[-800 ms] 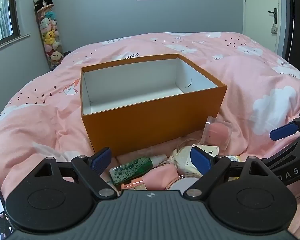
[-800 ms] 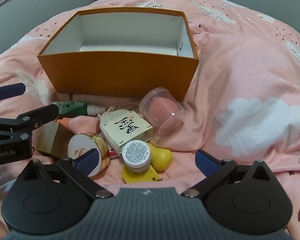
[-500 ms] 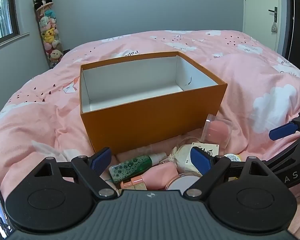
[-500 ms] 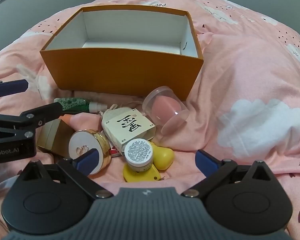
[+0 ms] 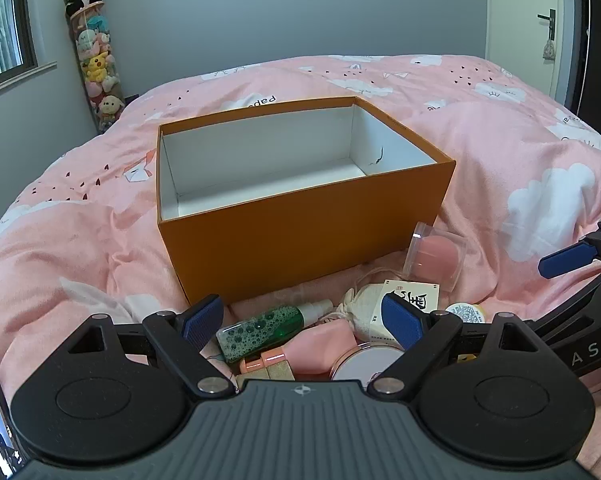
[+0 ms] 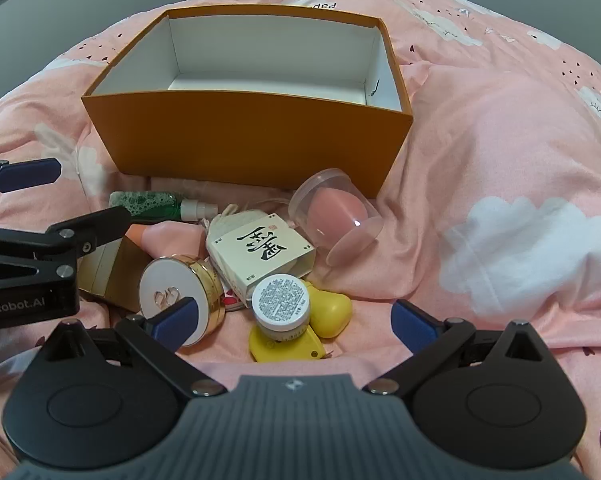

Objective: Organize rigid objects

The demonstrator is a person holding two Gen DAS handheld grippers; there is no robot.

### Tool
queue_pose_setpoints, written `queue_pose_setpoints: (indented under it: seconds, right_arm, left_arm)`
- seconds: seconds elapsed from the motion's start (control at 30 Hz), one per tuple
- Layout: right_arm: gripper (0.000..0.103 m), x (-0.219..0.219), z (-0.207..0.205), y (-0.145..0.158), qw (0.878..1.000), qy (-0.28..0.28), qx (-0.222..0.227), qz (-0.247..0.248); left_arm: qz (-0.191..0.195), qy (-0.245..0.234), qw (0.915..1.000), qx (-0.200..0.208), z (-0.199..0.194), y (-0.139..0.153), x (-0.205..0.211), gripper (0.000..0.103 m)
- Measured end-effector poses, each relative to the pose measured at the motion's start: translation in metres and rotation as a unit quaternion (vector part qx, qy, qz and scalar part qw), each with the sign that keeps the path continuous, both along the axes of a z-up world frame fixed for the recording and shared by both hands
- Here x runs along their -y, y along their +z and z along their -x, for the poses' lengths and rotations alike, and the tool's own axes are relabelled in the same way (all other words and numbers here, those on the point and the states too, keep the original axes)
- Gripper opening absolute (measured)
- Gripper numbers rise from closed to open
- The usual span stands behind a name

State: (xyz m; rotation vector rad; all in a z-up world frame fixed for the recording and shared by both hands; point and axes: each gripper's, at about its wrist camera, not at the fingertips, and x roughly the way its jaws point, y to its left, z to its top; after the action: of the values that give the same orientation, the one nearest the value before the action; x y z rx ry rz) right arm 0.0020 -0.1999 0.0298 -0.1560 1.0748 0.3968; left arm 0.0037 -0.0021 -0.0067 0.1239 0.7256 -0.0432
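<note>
An empty orange box with a white inside stands on the pink bed. In front of it lies a pile: a green spray bottle, a pink bottle, a white card box with black lettering, a round gold compact, a white jar on yellow items, a clear case holding a pink sponge. My left gripper is open over the pile. My right gripper is open just short of the jar.
A gold carton lies at the pile's left under the left gripper's fingers. A cloth pouch lies by the card box. A tube of plush toys stands by the far wall. A door is at right.
Both grippers have drawn back and risen slightly, so the box and the pile sit a little farther off. Both stay open and empty. No object has moved.
</note>
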Motion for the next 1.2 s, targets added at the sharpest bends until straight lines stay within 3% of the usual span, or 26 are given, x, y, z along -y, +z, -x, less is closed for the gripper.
queue_pose_setpoints:
  seconds: [1.2]
  right_arm:
    - [0.1,-0.0007,-0.0008,-0.0019,1.0,0.003,-0.007,0.003]
  left_arm:
    - [-0.005,0.003,1.0,-0.002,0.0003,-0.0003,-0.0029,0.103]
